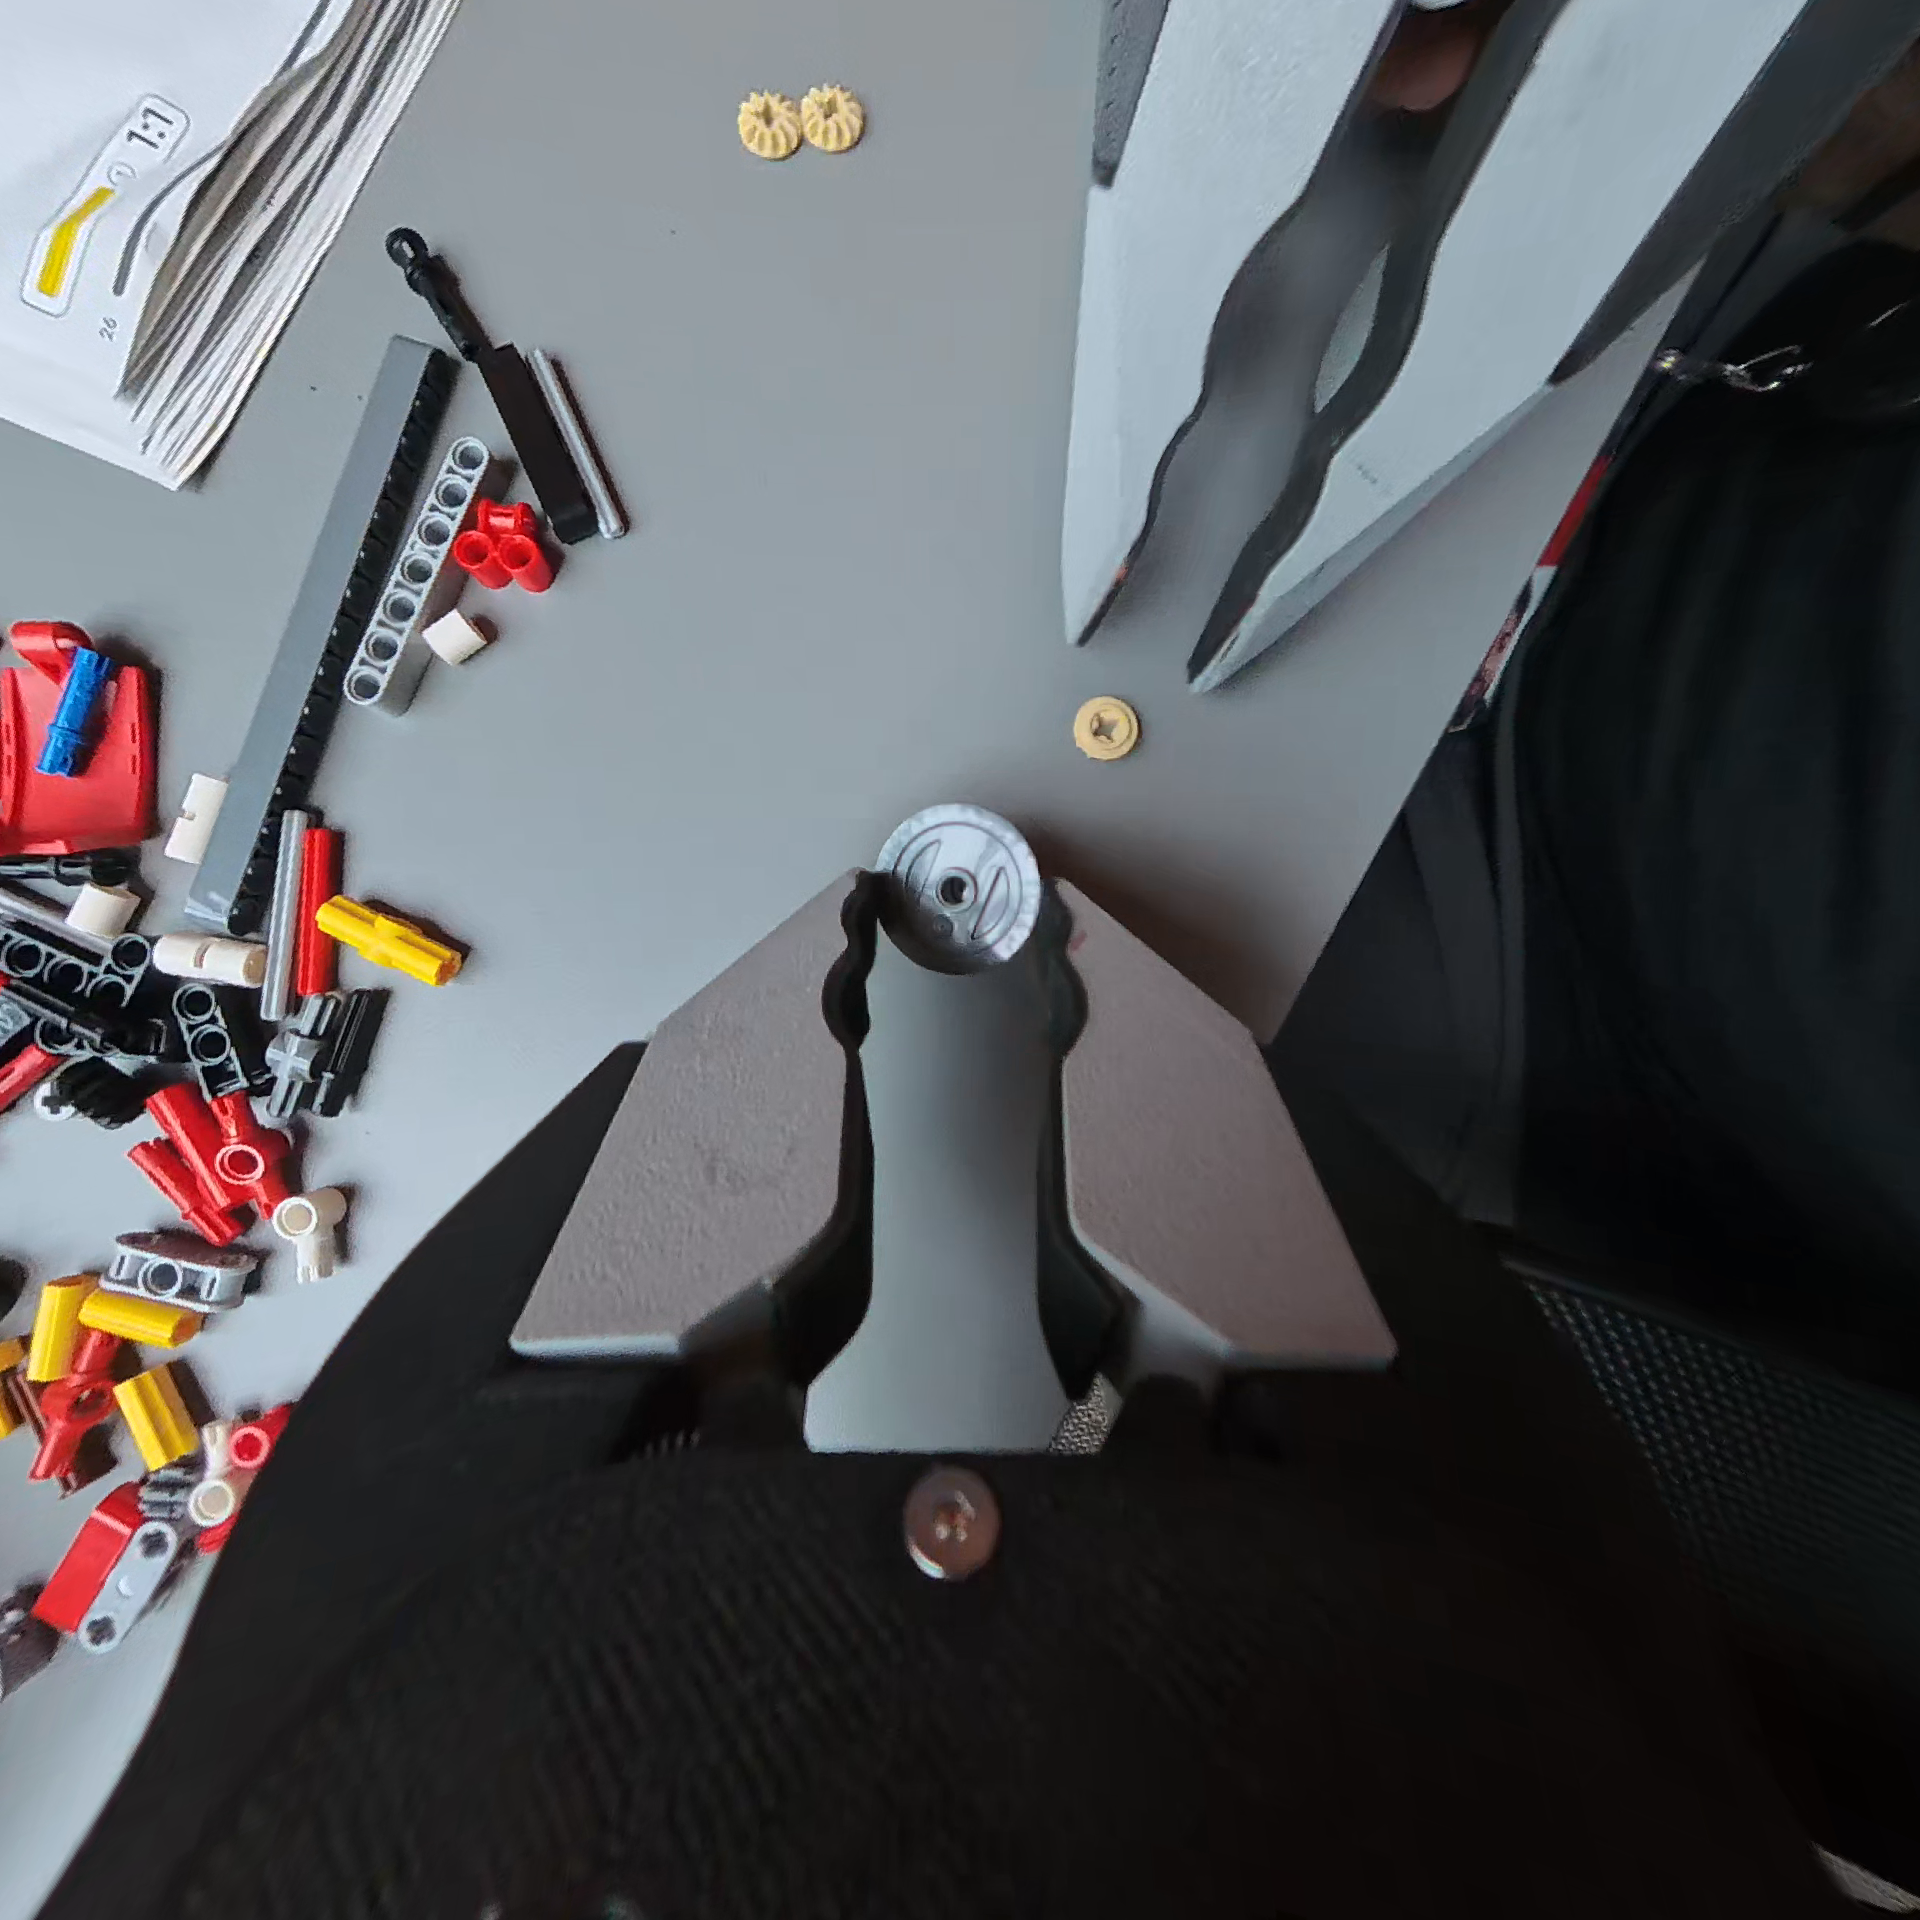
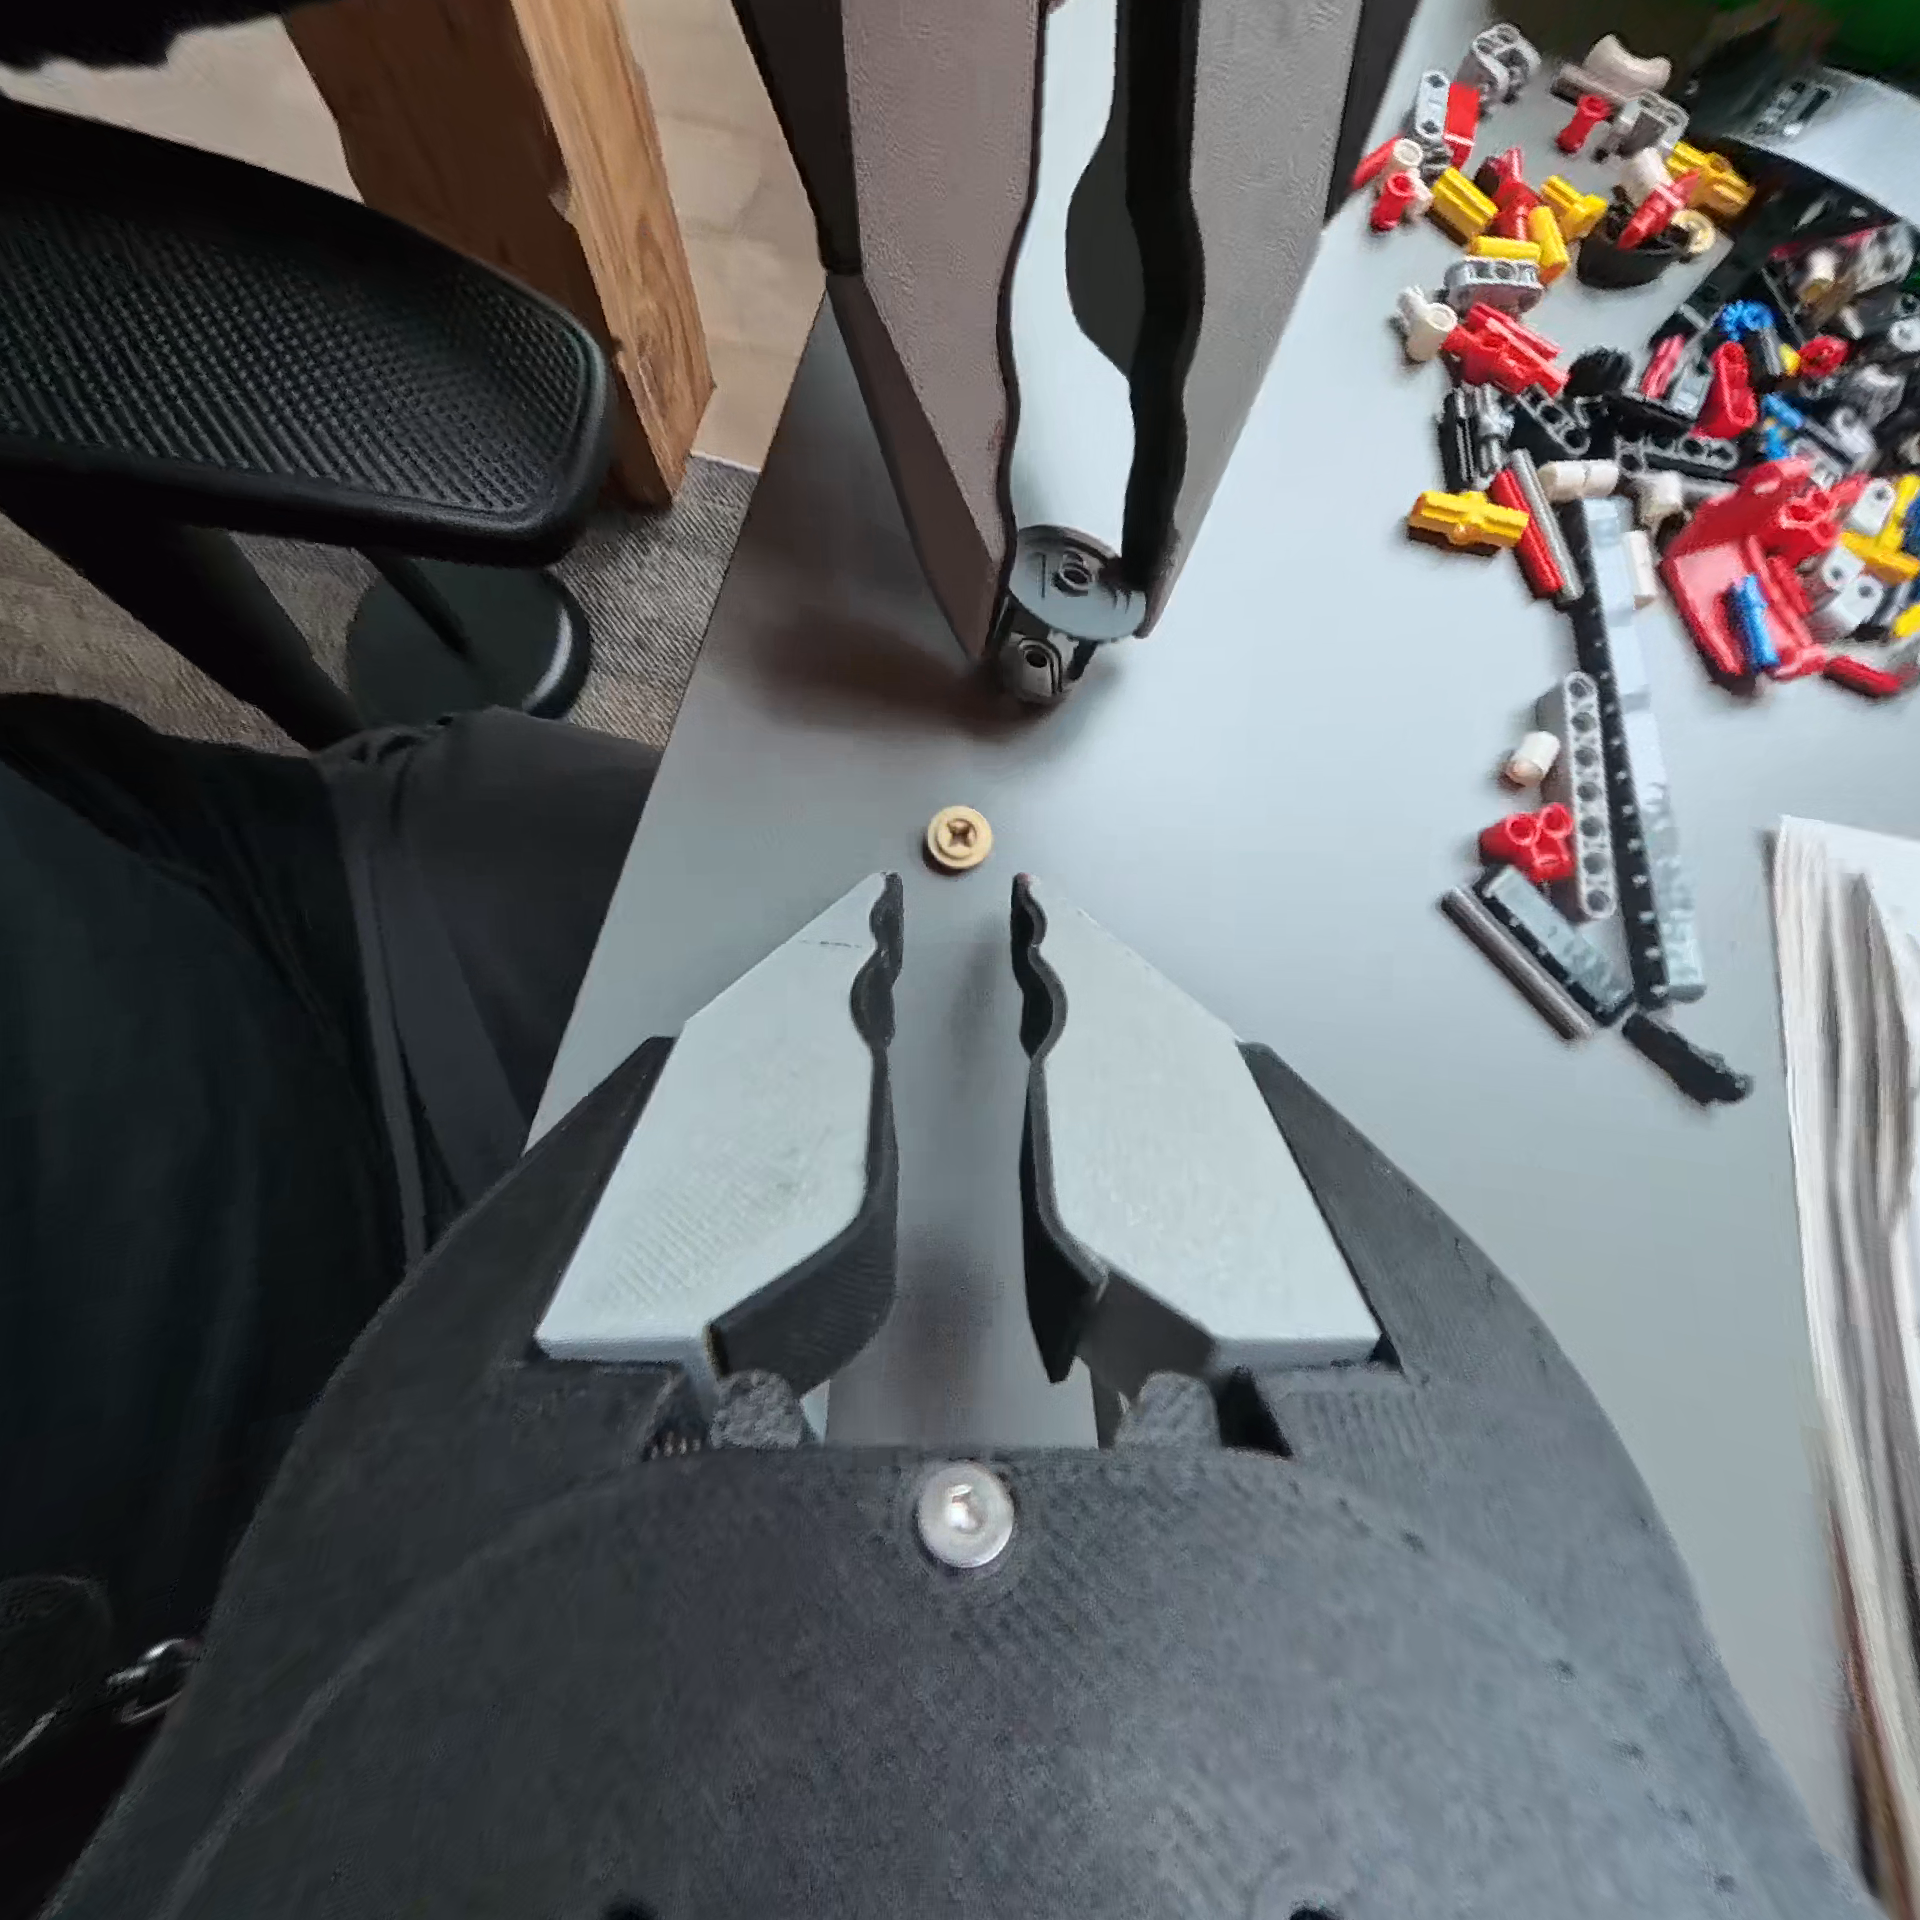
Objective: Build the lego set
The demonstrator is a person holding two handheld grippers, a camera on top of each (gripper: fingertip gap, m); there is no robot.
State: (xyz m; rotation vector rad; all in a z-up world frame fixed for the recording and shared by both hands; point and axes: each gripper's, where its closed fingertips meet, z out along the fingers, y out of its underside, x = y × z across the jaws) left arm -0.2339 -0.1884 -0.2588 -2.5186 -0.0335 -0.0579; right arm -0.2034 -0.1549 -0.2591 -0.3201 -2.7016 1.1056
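Left gripper (image 1: 956,904) pinches the grey wheel (image 1: 958,888); right gripper (image 2: 954,883), parted and empty, should settle squarely over the tan disc (image 2: 957,834) just beyond, then close gently

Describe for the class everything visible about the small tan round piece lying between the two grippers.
The small tan round piece is a flat disc of matte plastic with a raised rim and a cross-shaped hole at its centre. It lies flat and alone on the grey table, just ahead of the right gripper, whose open fingers do not touch it. The left gripper stands apart, beyond it.
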